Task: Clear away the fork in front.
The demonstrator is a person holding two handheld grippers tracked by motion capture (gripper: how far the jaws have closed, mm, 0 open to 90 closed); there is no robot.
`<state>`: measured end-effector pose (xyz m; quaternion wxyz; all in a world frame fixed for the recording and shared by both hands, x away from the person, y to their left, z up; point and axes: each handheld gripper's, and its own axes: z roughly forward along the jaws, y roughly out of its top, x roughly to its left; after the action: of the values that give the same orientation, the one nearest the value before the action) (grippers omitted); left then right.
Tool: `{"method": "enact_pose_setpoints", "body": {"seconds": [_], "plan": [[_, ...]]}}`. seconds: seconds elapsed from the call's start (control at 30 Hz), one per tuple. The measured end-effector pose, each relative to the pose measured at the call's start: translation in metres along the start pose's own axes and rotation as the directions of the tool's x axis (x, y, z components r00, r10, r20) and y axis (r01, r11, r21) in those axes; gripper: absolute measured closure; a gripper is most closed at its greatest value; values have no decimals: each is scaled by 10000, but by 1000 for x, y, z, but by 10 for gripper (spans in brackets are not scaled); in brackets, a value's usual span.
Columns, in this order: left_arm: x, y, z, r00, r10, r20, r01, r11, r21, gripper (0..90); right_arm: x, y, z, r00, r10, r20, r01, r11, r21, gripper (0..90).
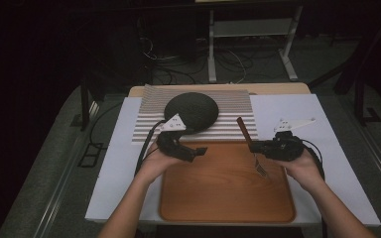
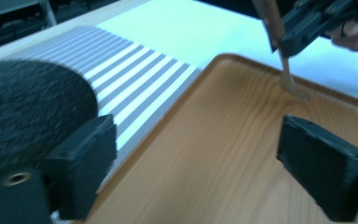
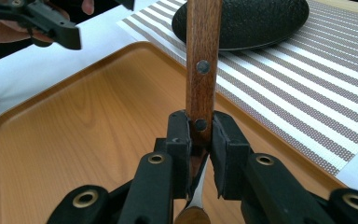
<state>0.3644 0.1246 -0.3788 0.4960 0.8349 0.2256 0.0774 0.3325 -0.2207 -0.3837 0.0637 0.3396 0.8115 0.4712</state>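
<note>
Fork (image 1: 254,148) clamped by its wooden handle in the right gripper (image 1: 252,146), tines touching the tray (image 1: 218,198); left gripper (image 1: 198,151) hovers released, empty. Placement unfinished.

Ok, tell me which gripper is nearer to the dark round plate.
Left. The left gripper is just in front of the dark round plate, its jaws apart and empty. The right gripper is farther off to the side, shut on the fork over the tray.

Left gripper (image 2: 193,158) open over tray (image 2: 205,154); dark plate (image 2: 28,107) left, on striped mat (image 2: 135,79); fork (image 2: 284,70) clamped upper right by right gripper (image 2: 303,32).
</note>
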Motion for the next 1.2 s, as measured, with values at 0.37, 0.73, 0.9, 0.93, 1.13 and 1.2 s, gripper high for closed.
{"method": "enact_pose_setpoints", "body": {"seconds": [0.37, 0.73, 0.9, 0.93, 1.13, 1.2], "plan": [[-15, 23, 18, 9984, -104, 547, 142, 9975, -696, 256, 8, 2, 2, 9998, -204, 34, 204, 9996, -169, 773], [-34, 29, 27, 9934, -429, 1065, 545, 9925, -1091, 366, 27, 7, 18, 9972, -616, -423, 610, 9980, -147, 773], [-38, 32, 29, 9910, -606, 1198, 763, 9885, -1309, 415, 35, 9, 26, 9951, -779, -607, 774, 9969, -115, 773], [-39, 32, 29, 9910, -612, 1191, 768, 9883, -1318, 435, 37, 10, 27, 9948, -803, -620, 795, 9967, -142, 772], [-42, 30, 33, 9914, -720, 1089, 854, 9886, -1239, 528, 42, 13, 31, 9939, -879, -670, 863, 9959, -267, 772], [-43, 30, 34, 9910, -774, 1089, 903, 9887, -1198, 555, 42, 14, 30, 9943, -868, -621, 849, 9959, -321, 772]]}}
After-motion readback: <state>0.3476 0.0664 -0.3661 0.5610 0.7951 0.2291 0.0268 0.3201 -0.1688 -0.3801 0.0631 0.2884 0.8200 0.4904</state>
